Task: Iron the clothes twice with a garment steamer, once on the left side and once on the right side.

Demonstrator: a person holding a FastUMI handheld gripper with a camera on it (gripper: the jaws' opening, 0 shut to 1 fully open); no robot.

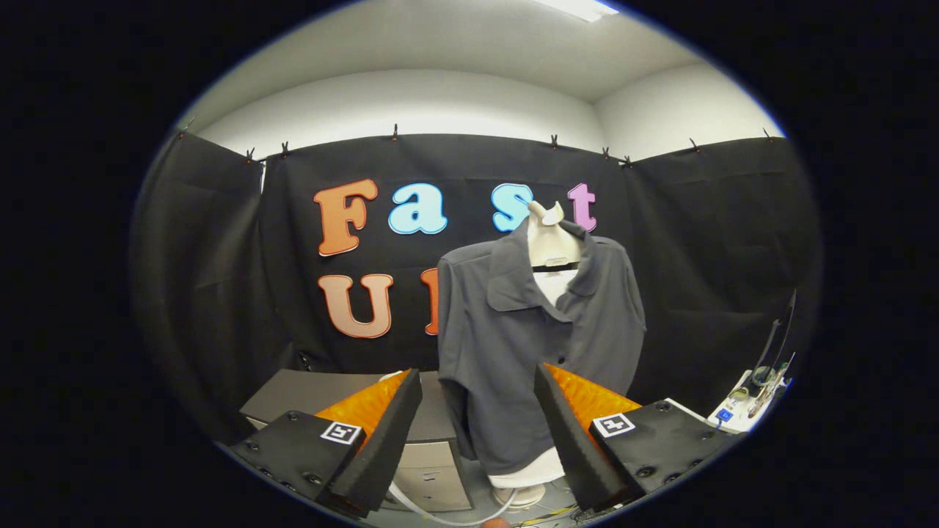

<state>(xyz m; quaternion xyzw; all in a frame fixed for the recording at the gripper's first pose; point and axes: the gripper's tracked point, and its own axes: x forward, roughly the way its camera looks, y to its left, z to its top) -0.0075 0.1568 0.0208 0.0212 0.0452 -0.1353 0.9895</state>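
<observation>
claw (477, 381) open, grey shirt (535, 345) beyond

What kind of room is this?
Probably a recording booth indoors: black cloth clipped up as walls, a grey shirt on a mannequin, and a cabinet. The open gripper holds nothing.

A ceiling light (579, 7) at the top of the frame lights the room evenly and blows out to plain white. The pale wall (411, 99) beneath it is bright, while the dark cloth backdrop (697, 242) soaks up light and shows faint folds. The grey shirt (506, 345) at centre is sharp with soft shadows. Fisheye distortion bends lines toward the edges, where detail dims and softens.
</observation>
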